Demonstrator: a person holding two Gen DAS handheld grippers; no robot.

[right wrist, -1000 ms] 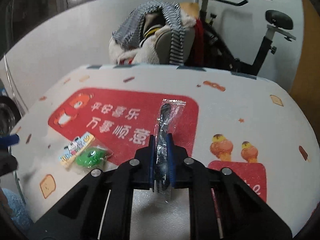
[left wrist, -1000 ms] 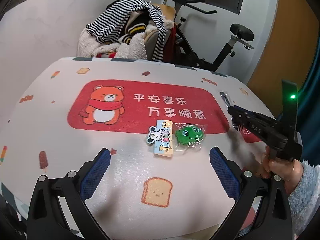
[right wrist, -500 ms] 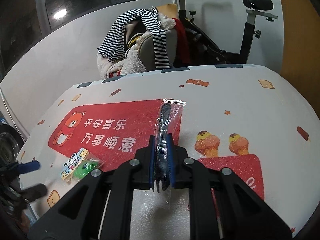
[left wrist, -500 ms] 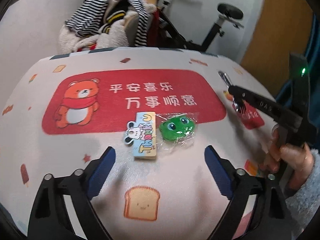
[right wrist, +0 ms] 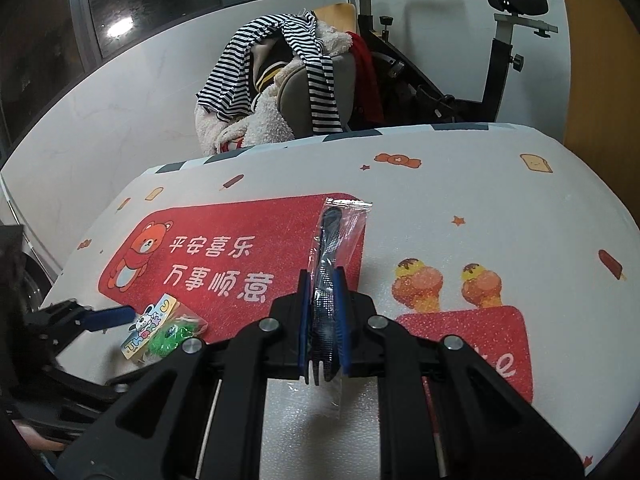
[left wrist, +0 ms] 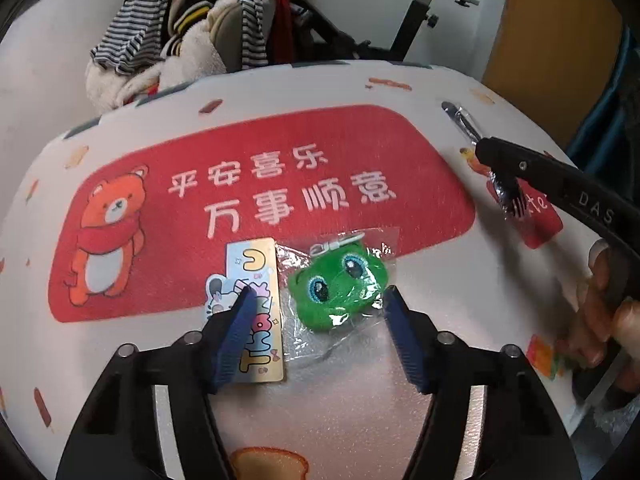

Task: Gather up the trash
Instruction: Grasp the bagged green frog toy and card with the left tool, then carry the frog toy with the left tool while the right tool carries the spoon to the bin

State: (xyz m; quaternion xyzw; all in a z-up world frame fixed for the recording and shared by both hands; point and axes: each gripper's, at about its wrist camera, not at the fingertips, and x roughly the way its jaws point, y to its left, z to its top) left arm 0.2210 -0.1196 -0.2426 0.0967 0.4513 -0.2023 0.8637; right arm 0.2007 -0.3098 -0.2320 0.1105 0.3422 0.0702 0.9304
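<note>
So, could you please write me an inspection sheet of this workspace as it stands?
Surface: table under a printed cloth with a red bear panel.
Job's things: bagged green toy and card lying side by side on the cloth; wrapped fork held off the cloth.
Clutter: nothing seen.
Grippers: left tongs have just been closing, pads either side of card and toy, not yet pressing; right tongs shut on the fork.
Cables: nothing seen.
Surroundings: chair piled with clothes, exercise bike, white wall.
</note>
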